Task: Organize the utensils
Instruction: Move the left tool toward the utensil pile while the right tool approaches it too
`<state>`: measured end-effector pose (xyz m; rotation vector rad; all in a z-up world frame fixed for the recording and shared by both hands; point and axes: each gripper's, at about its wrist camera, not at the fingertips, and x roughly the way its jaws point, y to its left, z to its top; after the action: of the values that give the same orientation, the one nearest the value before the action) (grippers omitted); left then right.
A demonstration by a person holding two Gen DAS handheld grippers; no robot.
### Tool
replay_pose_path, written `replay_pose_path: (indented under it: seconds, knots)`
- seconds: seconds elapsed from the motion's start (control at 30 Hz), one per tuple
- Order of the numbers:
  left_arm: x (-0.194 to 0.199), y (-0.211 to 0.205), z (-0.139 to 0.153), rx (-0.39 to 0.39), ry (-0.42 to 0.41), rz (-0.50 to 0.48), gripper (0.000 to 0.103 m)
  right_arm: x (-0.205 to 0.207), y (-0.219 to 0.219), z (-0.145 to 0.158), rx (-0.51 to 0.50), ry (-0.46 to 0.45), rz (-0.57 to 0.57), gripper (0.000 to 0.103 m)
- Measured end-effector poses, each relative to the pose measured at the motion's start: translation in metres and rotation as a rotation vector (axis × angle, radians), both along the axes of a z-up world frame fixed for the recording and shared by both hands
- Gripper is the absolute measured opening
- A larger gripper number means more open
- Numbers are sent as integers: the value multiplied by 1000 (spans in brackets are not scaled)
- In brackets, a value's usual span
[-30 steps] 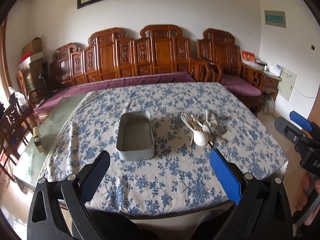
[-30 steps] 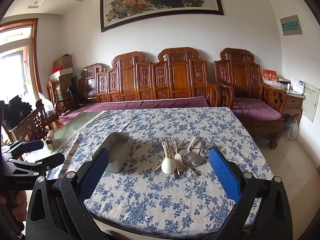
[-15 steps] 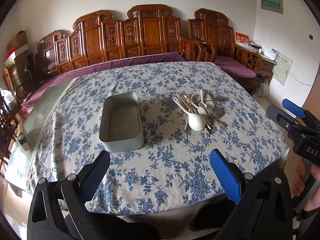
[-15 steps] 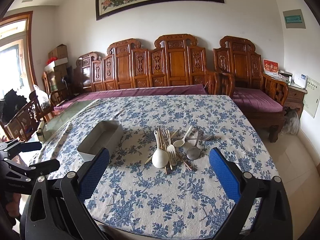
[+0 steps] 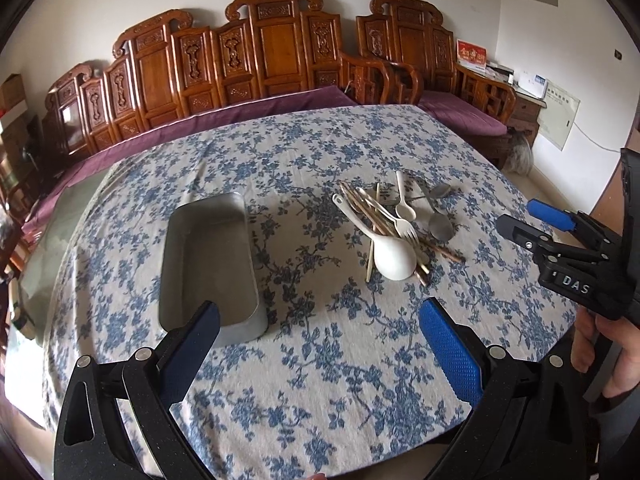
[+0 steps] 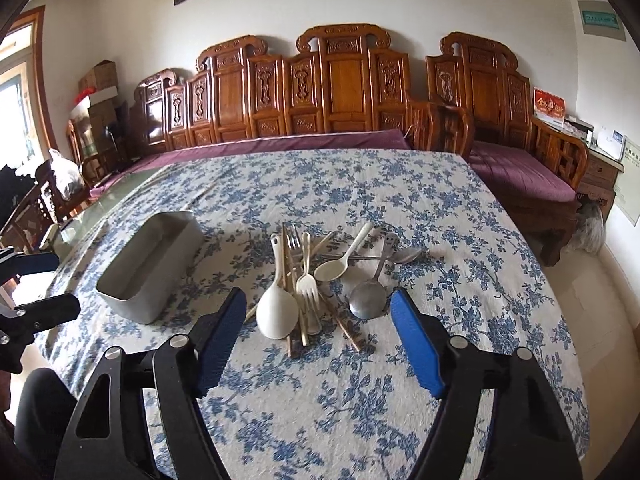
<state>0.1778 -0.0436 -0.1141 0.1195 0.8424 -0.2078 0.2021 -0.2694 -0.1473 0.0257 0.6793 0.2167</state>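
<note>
A pile of utensils lies on the floral tablecloth: a white rice paddle, a white fork, a white spoon, a metal spoon and chopsticks. My right gripper hovers just before the pile with its jaws closing and nothing between them. An empty grey metal tin stands left of the utensils. My left gripper is open above the near cloth, its left finger in front of the tin's near end.
The table carries a blue-flowered cloth, with bare glass at its left side. A carved wooden bench with purple cushions runs behind it. A hand holds the right gripper at the right edge.
Both grippers have come forward and down toward the table, so the tin and the utensils look larger. The right gripper's fingers stand closer together than before.
</note>
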Motion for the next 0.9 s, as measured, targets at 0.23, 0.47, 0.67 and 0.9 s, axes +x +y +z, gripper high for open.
replay_pose_path:
  seconds: [0.23,0.47,0.67,0.9]
  knots:
    - [28,-5,-18,-26,27,-19,96,54,0,-34,28,93,55,62]
    - [45,-14,-37,-33,62,-33,96,108,23,-66,20,170,143,53]
    - [53,-17,-48,-31,86,-31,96,128,26,-99,71,248,190,44]
    - [68,-21,-61,-21,101,-13,96,136,29,-114,98,306,238,24]
